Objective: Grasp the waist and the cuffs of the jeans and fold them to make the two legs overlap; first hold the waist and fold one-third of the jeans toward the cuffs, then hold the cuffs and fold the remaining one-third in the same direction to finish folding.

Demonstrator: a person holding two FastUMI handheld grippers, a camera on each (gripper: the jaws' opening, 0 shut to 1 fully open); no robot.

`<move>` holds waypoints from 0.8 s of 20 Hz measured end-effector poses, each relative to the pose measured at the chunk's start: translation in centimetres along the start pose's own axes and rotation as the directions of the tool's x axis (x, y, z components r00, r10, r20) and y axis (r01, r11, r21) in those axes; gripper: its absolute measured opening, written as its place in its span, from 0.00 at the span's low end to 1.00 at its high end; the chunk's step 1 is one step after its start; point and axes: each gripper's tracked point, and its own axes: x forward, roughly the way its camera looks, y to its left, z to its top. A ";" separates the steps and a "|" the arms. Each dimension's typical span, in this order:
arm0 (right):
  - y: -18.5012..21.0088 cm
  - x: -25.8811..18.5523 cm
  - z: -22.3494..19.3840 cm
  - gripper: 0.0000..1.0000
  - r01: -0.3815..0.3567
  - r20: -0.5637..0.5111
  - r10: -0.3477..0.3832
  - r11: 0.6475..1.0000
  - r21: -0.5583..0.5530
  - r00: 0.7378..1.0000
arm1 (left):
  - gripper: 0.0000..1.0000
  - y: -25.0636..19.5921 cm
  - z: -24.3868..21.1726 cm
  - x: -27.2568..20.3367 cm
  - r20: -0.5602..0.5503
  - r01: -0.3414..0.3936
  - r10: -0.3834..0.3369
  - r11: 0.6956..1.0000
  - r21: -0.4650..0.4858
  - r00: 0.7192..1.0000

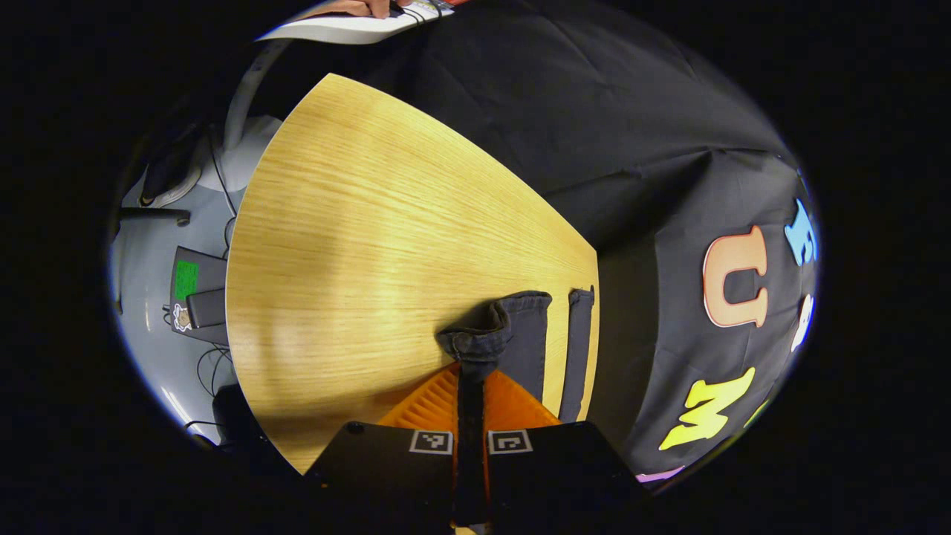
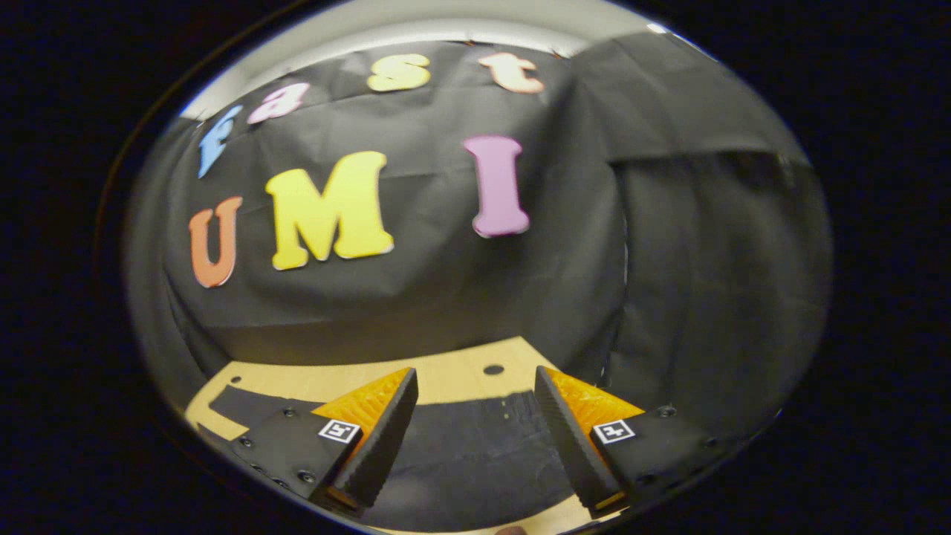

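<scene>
One pair of dark denim jeans is being pinched at a bunched cuff between the pressed-together fingers of the left gripper, above the light wooden table. Two leg ends are being shown just ahead. The right gripper is being held spread, fingers apart, over the jeans' dark fabric.

I can't read any text; the square coded markers on my gripper bodies carry no words
</scene>
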 end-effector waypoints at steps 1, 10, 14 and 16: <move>-3.1 0.6 -1.4 0.96 0.059 -0.086 -0.050 0.992 0.110 0.995 | 0.04 -0.1 0.0 0.0 -0.001 0.004 -0.004 1.000 -0.010 1.000; -12.2 3.8 -14.7 0.98 0.404 -0.582 -0.042 0.761 0.508 0.812 | 0.04 -0.2 0.1 0.3 0.003 0.011 -0.011 1.000 -0.027 1.000; -11.2 5.1 -17.3 0.92 0.400 -0.624 0.011 0.759 0.514 0.782 | 0.04 -0.2 0.1 0.2 0.006 0.003 -0.003 0.999 -0.043 1.000; -10.8 5.6 -17.0 0.95 0.368 -0.608 0.014 0.784 0.499 0.794 | 0.04 -0.3 0.1 0.2 0.010 -0.001 0.002 0.999 -0.051 1.000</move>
